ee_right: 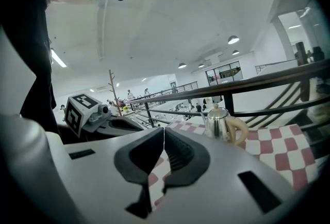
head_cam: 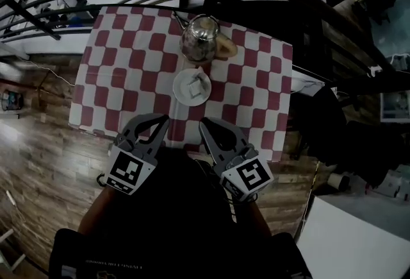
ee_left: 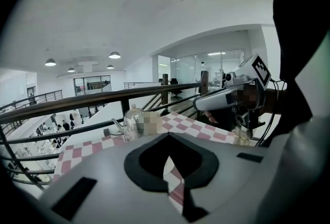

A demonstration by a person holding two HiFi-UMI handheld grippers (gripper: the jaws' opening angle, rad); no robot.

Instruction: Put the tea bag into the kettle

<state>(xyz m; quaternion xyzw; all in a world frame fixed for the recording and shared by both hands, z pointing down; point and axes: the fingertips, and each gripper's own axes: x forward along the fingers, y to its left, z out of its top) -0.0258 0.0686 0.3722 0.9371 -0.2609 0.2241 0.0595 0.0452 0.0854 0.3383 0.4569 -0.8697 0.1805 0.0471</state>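
At the reach-in step, by the look of it: nothing picked up yet.

Left gripper [head_cam: 164, 120] pressed together on nothing, poised at the near edge of the table [head_cam: 109, 79]. Right gripper [head_cam: 204, 122] just beside it, likewise pressed together and empty.

Tea bag [head_cam: 196, 83] lying on the white plate [head_cam: 180, 93] in the middle of the checked cloth, ahead of both grippers and apart from them. Kettle [head_cam: 199, 37] upright just beyond the plate, near the far edge by the railing [ee_left: 103, 98].

Next move, as judged from here:
- Spread one pair of jaws, reach forward and down to the plate, and pinch the tea bag by an edge without shoving the plate along.
- Then carry it the short way over to the kettle.
- Most likely needs the lid [ee_right: 217, 112] off first. Seen from both gripper views as seated, knob up. Probably a job for the other gripper.

Containers:
- Plate: the tea bag, and a small reddish bit at the far rim, perhaps its tag, too small to tell.
- Kettle: closed by the lid, so contents hidden; no telling whether full or dry.
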